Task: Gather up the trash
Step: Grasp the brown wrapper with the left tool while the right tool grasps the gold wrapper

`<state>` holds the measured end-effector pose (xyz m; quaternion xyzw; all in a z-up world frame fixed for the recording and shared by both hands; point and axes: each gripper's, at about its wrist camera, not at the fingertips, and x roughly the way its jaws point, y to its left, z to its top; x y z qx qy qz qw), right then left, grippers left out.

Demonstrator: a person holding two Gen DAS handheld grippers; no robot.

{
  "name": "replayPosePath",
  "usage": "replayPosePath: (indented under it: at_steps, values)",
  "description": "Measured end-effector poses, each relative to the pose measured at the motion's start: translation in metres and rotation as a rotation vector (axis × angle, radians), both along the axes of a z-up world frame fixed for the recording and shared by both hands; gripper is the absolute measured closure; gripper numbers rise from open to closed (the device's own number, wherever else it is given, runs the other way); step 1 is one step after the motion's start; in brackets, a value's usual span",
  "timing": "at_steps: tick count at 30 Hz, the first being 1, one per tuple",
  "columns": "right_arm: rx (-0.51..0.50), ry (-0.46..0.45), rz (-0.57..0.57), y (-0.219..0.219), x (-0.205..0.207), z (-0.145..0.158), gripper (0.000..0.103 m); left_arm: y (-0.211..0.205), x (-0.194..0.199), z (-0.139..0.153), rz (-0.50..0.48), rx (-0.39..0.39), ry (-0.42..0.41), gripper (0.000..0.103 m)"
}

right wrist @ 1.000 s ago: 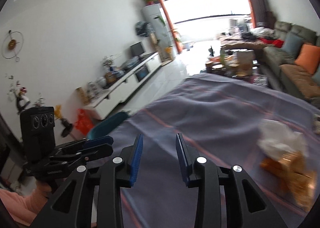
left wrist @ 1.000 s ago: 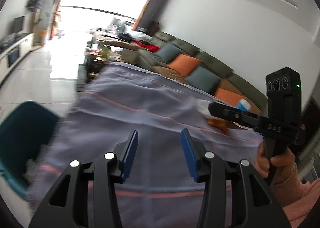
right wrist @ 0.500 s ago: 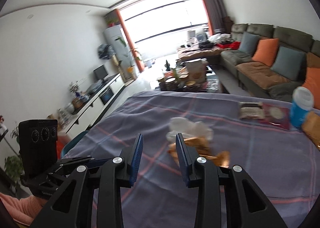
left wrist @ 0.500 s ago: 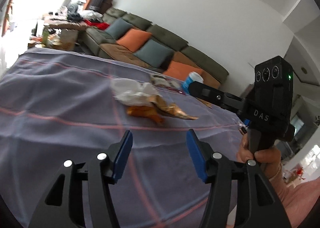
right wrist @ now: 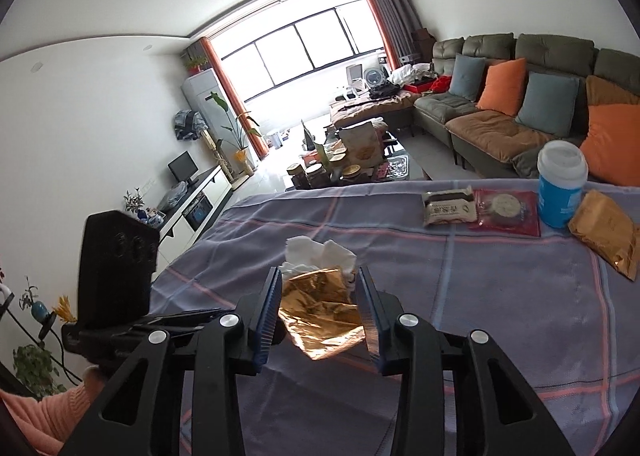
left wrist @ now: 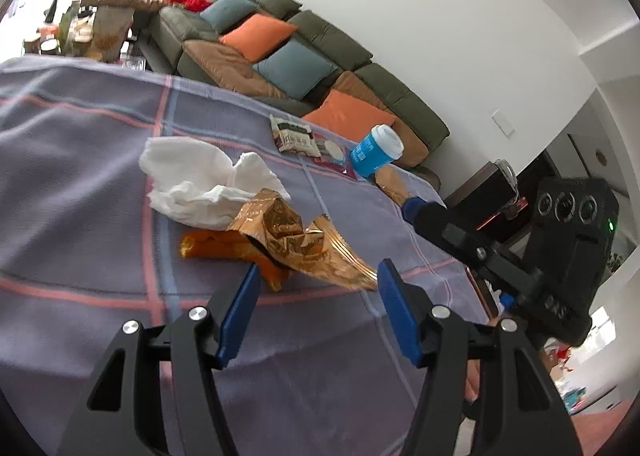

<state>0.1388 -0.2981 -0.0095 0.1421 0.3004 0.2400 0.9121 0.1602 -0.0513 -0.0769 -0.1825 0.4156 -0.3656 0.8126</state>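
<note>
on the table: a purple checked cloth (left wrist: pixel 80 184) with pink and pale blue lines covers it, and the trash lies near its middle.
trash pile: a crumpled white tissue (left wrist: pixel 200 180) touches a crinkled gold wrapper (left wrist: pixel 296 240); an orange wrapper (left wrist: pixel 224 248) lies partly under the gold one.
left gripper (left wrist: pixel 316 276): jaws spread, having just been opening; they stand just short of the near edge of the gold wrapper, and the blue pads press on nothing.
right gripper (right wrist: pixel 320 308): jaws apart, having just opened a little; in its own view the gold wrapper (right wrist: pixel 320 308) shows in the gap between the blue pads, with the tissue (right wrist: pixel 316 252) just beyond. whether the pads touch the foil cannot be told; they do not squeeze it.
right gripper from the left view: its black body (left wrist: pixel 520 256) comes in from the right, with the letters "das" in white on its housing and a green light lit.
far corner: a blue cup with a white lid (right wrist: pixel 560 184) carries white print too small to read; beside it lie a brown packet (right wrist: pixel 608 232), a red snack pack (right wrist: pixel 508 212) and a white-and-black snack pack (right wrist: pixel 450 208) whose label has characters too blurred to read.
person: a pink sleeve (right wrist: pixel 52 416) shows at the lower left of the right view.
behind the table: a green sofa (right wrist: pixel 500 124) with orange and blue cushions.
</note>
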Motion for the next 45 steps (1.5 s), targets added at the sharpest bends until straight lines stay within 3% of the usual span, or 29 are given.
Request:
replayPosePath:
  at_steps: [4, 6, 11, 15, 24, 29, 33, 36, 37, 38, 39, 41, 45]
  values:
    - [0.0, 0.012, -0.002, -0.003, 0.005, -0.005, 0.064, -0.007, 0.013, -0.008, -0.001, -0.013, 0.042, 0.044]
    - [0.0, 0.016, -0.002, -0.005, 0.006, -0.006, 0.064, -0.008, 0.018, -0.012, -0.006, -0.029, 0.058, 0.062]
    - [-0.011, 0.026, 0.01, -0.006, 0.011, -0.008, 0.064, -0.006, 0.019, -0.018, -0.016, -0.038, 0.062, 0.091]
    - [-0.02, 0.031, 0.022, -0.002, 0.017, -0.008, 0.064, 0.0, 0.012, -0.014, -0.011, -0.042, 0.036, 0.096]
    - [-0.047, 0.067, 0.052, 0.012, 0.042, -0.014, 0.064, 0.035, -0.017, -0.002, 0.014, -0.064, -0.015, 0.096]
    - [-0.063, 0.114, 0.048, 0.015, 0.057, -0.022, 0.057, 0.043, -0.025, -0.001, 0.031, -0.035, -0.025, 0.096]
    - [-0.031, 0.143, 0.064, 0.009, 0.053, -0.029, 0.046, 0.043, -0.028, -0.001, 0.033, -0.007, -0.041, 0.083]
    - [-0.012, 0.172, 0.088, 0.006, 0.047, -0.036, 0.047, 0.04, -0.025, 0.0, 0.031, 0.003, -0.044, 0.079]
    - [-0.002, 0.188, 0.103, 0.005, 0.045, -0.04, 0.048, 0.04, -0.024, 0.0, 0.028, 0.007, -0.045, 0.077]
    - [0.005, 0.198, 0.122, 0.005, 0.044, -0.043, 0.06, 0.039, -0.024, -0.001, 0.028, 0.015, -0.046, 0.073]
    - [0.006, 0.205, 0.136, 0.006, 0.042, -0.044, 0.079, 0.037, -0.023, -0.001, 0.027, 0.024, -0.046, 0.071]
    - [0.008, 0.209, 0.174, 0.008, 0.034, -0.045, 0.095, 0.032, -0.025, -0.001, 0.016, 0.037, -0.05, 0.069]
    - [0.014, 0.186, 0.262, 0.022, 0.012, -0.041, 0.096, 0.028, -0.03, -0.001, 0.007, 0.076, -0.063, 0.055]
